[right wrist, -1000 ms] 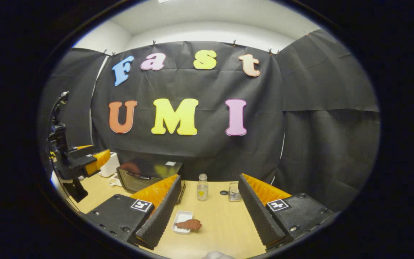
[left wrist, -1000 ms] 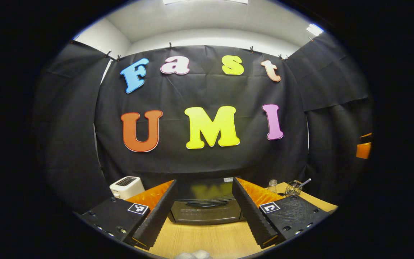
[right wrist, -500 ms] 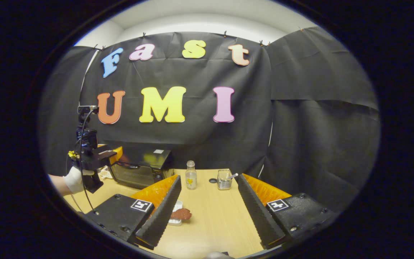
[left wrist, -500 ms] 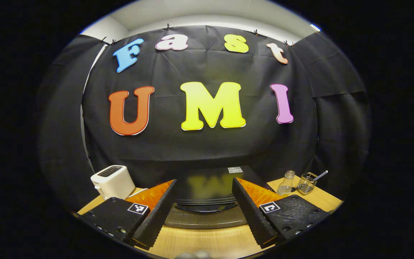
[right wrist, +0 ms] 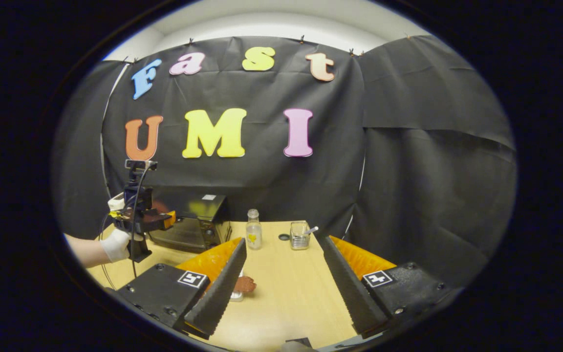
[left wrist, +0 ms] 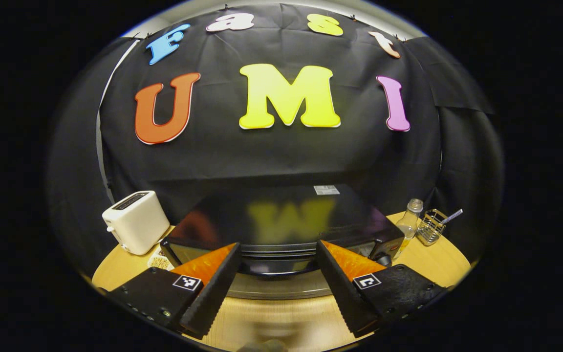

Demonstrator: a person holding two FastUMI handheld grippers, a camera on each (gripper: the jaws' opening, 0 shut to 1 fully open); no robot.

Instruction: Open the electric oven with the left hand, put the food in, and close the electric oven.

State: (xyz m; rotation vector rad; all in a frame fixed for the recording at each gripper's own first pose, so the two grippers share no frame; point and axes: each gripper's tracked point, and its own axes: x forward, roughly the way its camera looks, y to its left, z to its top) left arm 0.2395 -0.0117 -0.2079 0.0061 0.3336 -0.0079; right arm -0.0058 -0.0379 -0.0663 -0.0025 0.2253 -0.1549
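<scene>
The black electric oven [left wrist: 281, 222] stands on the wooden table with its door closed; its dark handle [left wrist: 276, 267] lies just ahead, between my left gripper's fingers. My left gripper [left wrist: 278, 288] is open and touches nothing. In the right gripper view the oven [right wrist: 191, 222] sits at the left, with the left gripper [right wrist: 147, 217] held by a white-gloved hand [right wrist: 115, 244] in front of its door. A brown piece of food [right wrist: 245, 283] rests on a small white tray [right wrist: 236, 295] beside my right gripper's left finger. My right gripper [right wrist: 281, 288] hangs open above the table.
A white toaster [left wrist: 136, 221] stands left of the oven. To the oven's right are a small glass bottle [right wrist: 253, 235], a wire holder [right wrist: 300, 236] with a utensil in it, and a small dark disc [right wrist: 284, 237]. The black cloth wall runs behind the table [right wrist: 291, 288].
My left gripper has moved forward and down toward the oven, whose handle now lies between its fingers. The right gripper view has shifted, so the food sits closer to its left finger.
</scene>
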